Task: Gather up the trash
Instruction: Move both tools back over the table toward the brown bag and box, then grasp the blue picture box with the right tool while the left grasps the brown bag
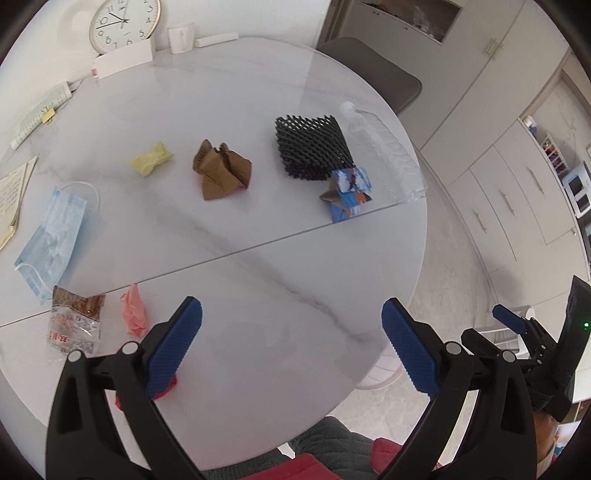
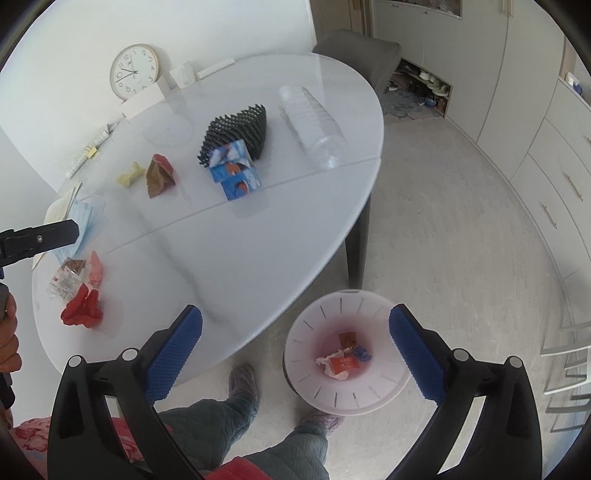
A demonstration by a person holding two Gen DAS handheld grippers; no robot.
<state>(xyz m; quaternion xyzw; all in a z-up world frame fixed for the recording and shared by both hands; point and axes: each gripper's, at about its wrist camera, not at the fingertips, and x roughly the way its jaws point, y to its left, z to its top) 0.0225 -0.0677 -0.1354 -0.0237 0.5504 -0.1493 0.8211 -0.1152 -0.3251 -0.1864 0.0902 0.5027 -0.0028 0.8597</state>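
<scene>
Trash lies on the round white table: a blue face mask, a yellow paper wad, brown crumpled paper, black foam netting, a blue printed carton, a clear plastic bottle, a snack wrapper, a pink wad and a red wad. My left gripper is open and empty above the table's near edge. My right gripper is open and empty above the white bin, which holds a few wrappers.
A clock, a white cup, a card box and papers sit at the table's far and left side. A grey chair stands behind. Cabinets line the right. The person's legs are below.
</scene>
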